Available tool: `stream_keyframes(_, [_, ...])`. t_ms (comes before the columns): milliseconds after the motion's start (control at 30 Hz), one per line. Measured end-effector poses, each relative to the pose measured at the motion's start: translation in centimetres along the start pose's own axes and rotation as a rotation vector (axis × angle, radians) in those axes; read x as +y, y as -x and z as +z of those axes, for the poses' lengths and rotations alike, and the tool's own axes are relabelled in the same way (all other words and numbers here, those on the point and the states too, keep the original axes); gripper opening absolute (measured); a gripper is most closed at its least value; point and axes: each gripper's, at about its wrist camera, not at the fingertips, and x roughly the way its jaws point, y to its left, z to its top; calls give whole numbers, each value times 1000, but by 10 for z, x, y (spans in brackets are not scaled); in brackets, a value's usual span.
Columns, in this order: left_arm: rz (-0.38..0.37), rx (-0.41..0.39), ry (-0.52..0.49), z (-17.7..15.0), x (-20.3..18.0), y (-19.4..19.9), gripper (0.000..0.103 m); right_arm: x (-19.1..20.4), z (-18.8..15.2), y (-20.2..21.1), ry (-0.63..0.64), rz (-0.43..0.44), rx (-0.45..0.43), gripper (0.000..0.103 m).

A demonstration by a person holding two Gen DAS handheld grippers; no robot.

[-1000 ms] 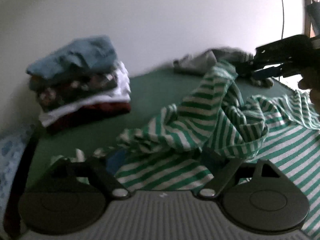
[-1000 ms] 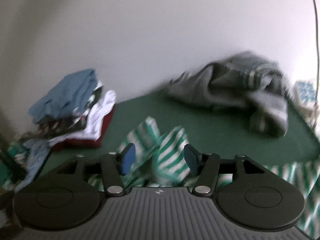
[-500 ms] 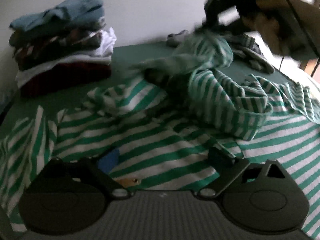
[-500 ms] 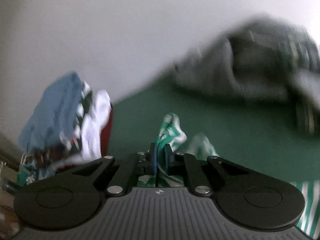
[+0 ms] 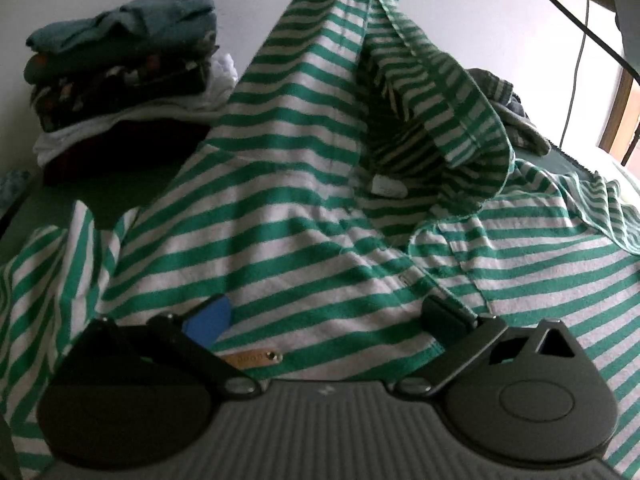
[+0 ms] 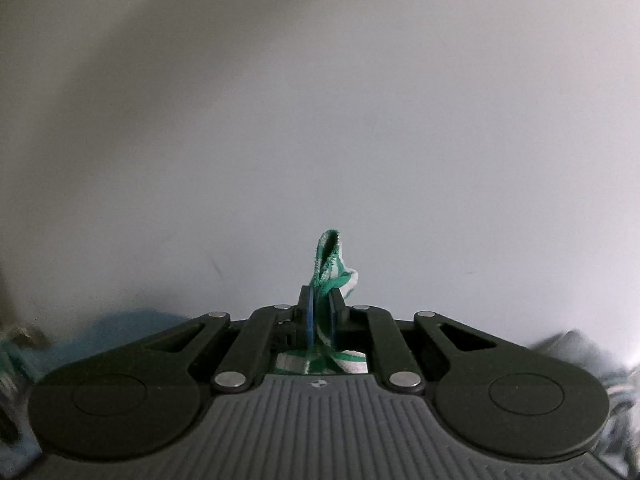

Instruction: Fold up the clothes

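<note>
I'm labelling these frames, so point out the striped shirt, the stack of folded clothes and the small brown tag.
striped shirt (image 5: 304,200), left wrist view, on its raised front panel.
stack of folded clothes (image 5: 120,80), left wrist view, on the middle layers.
brown tag (image 5: 254,359), left wrist view, on its middle.

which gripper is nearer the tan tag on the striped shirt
Left. The left gripper hangs open right over the tan tag; the right gripper is raised, shut on another part of the striped shirt.

A green surface (image 5: 56,208) carries the striped shirt (image 5: 320,248), a stack of folded clothes (image 5: 124,80) at its far-left corner, and a grey heap (image 5: 516,120) far right.
</note>
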Motion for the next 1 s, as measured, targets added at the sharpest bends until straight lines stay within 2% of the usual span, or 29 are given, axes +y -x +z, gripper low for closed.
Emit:
stream_keyframes(33, [-12, -1, -2, 0, 1, 1, 98, 1, 1, 0, 17, -6, 9, 8])
stream_keyframes(100, [-44, 2, -5, 8, 2, 6, 86, -1, 6, 11, 9, 49, -36, 8])
stream_keyframes(133, [-59, 3, -7, 11, 3, 8, 76, 0, 9, 18, 34, 89, -67, 8])
stream_keyframes(167, [-88, -13, -7, 19, 3, 14, 73, 6, 11, 22, 108, 101, -68, 8])
stream_keyframes(233, [-107, -57, -48, 34, -3, 24, 75, 17, 14, 29, 238, 118, -67, 8])
stream_keyframes(300, [-85, -87, -133, 45, -14, 26, 81, 17, 13, 40, 272, 164, -63, 8])
stream_keyframes(467, [-129, -47, -194, 50, -35, 4, 82, 13, -17, 54, 373, 176, 40, 8])
stream_keyframes(633, [-149, 23, -173, 34, -43, -20, 82, -3, -70, 53, 449, 89, 214, 8])
stream_keyframes(667, [-146, 14, -165, 30, -43, -21, 86, -9, -82, 53, 458, 68, 250, 12])
stream_keyframes(700, [-139, 1, -164, 27, -44, -23, 89, -18, -93, 53, 452, 51, 284, 18])
stream_keyframes(767, [-132, 2, -161, 24, -46, -26, 96, -32, -104, 54, 395, 19, 311, 45])
stream_keyframes(833, [-127, 6, -153, 22, -43, -25, 98, -50, -115, 61, 253, 25, 311, 48])
stream_keyframes(933, [-128, 9, -141, 22, -42, -25, 99, -69, -139, 59, 55, 89, 382, 43])
stream_keyframes(1000, [-128, 12, -140, 22, -42, -25, 100, -72, -152, 61, 29, 39, 427, 43])
